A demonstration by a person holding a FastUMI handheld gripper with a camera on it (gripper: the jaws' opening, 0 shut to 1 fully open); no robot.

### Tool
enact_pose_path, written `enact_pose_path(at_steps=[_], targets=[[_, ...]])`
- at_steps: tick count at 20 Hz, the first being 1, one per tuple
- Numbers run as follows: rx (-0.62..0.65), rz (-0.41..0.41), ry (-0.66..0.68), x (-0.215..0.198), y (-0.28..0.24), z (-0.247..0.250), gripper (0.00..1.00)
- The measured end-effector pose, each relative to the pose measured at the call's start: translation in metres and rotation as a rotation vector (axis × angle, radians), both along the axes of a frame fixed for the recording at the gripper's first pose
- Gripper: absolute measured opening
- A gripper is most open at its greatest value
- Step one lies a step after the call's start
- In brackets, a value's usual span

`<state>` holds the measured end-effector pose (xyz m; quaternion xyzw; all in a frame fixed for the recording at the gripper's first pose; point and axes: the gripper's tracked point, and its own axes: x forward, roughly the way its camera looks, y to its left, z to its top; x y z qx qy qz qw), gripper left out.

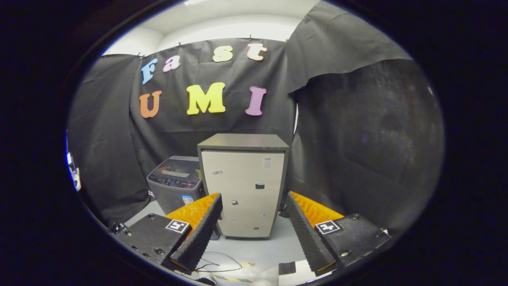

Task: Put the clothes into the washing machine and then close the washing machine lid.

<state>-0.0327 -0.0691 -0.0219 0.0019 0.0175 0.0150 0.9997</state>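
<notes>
You're holding the claw (252, 234) wide, empty, facing the cabinet (244, 186); washer (176, 182) is sitting ahead-left, beside cabinet, w/ lid looking down.

We see the hand-held gripper (252, 230) as two long wedge-shaped fingers (198, 238) with ribbed, saw-toothed inner faces, standing wide apart with nothing between them. Each finger joins a flat black mounting block (149, 238) studded with round screw heads and carrying a square black-and-white marker tag (177, 226).
</notes>
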Motion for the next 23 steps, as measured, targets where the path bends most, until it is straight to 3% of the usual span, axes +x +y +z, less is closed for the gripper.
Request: enact_pose_path(at_steps=[23], targets=[[-0.012,-0.005,0.008,0.0056,-0.0023,-0.0037,1.00]])
